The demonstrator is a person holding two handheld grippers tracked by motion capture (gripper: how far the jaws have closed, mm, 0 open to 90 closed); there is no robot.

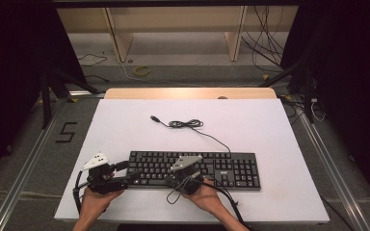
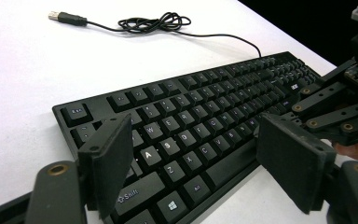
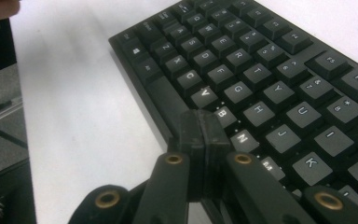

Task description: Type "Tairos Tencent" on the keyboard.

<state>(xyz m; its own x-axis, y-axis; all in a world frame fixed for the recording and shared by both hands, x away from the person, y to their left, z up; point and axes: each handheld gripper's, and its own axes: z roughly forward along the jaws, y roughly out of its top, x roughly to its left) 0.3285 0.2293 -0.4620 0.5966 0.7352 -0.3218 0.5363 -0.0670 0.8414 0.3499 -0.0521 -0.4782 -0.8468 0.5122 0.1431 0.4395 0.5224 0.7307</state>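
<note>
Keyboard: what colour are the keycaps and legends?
Black keyboard keycaps with white legends; clearest in the right gripper view.

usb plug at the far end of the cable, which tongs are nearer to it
Left, narrowly. The left tongs sit open at the keyboard's near left corner; the right tongs, shut, are at its front edge by the space bar. The usb plug lies far beyond both.

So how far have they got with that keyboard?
Early on, by the look of it. The keyboard lies flat on the table, its cable unplugged. The right tool, jaws shut together, hangs over the space bar edge near B and N, as if to press. The left tool waits open over the left end.
</note>
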